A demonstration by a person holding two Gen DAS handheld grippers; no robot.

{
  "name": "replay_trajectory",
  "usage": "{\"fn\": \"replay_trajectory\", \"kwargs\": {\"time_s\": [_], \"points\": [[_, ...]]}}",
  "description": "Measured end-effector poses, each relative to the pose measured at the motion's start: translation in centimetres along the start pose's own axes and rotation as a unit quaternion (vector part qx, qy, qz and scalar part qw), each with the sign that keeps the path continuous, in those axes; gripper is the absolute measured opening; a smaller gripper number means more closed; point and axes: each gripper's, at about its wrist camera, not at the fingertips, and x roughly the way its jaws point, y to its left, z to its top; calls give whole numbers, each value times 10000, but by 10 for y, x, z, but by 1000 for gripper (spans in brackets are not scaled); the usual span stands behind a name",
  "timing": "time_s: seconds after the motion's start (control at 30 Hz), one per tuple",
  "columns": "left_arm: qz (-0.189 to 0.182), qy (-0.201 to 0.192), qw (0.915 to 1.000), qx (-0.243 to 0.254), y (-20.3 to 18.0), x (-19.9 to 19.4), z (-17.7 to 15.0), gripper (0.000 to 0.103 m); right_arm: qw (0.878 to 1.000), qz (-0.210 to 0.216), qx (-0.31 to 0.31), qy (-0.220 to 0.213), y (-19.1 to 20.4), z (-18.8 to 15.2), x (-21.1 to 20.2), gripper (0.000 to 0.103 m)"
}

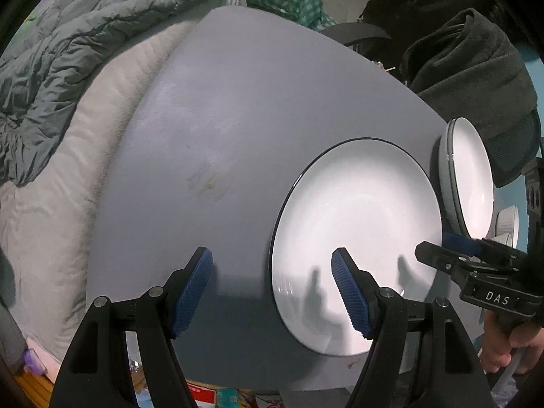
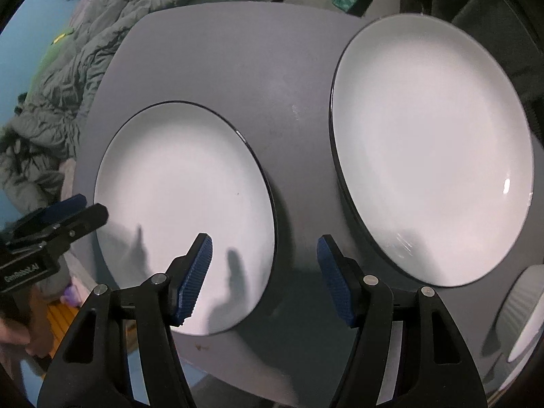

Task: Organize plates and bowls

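- White ribbed bowl [image 2: 523, 316] at the table's right edge is cut off by the frame, so I can't make out its full shape.
- My left gripper [image 1: 272, 289] gapes wide, holding nothing, over the near plate [image 1: 357, 238] on the grey table [image 1: 221, 129].
- My right gripper [image 2: 263, 272] is spread wide too (empty), between that plate and the stacked plates [image 2: 431, 146].
- Lettering reads "DAS" and "GenRobot.AI".

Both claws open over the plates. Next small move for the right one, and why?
Probably ease the right claw down and left onto the near plate's right rim. It hangs open just above that rim, empty; the second plate sits apart, ready to stack with.
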Motion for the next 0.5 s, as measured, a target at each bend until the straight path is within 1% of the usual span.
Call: {"fn": "replay_trajectory", "kwargs": {"time_s": [0.2,0.23,0.27,0.3,0.33,0.37,0.4,0.43,0.47,0.5], "points": [[-76,66,9999,-75,3,9,3,74,9999,30,95,61,-4,2,8,65],[-97,81,9999,-78,2,10,2,72,9999,28,97,68,-5,3,8,65],[-110,95,9999,-77,1,11,3,68,9999,23,93,56,-4,2,8,65],[-124,117,9998,-67,1,13,4,65,9999,67,66,45,-4,2,6,62],[-120,147,9998,-60,0,14,4,60,9999,100,61,56,-6,2,9,57],[-124,167,9998,-58,0,16,5,56,9999,115,47,74,-7,2,10,54],[-134,187,9997,-59,-1,17,5,53,9999,110,29,95,-6,3,11,49],[-143,202,9997,-65,-1,18,5,47,9999,117,17,111,-5,4,11,43],[-168,207,9996,-66,-1,19,5,39,9998,144,4,139,-4,5,12,39],[-196,218,9995,-68,-1,19,5,35,9997,184,-14,178,-4,5,13,34]]}}
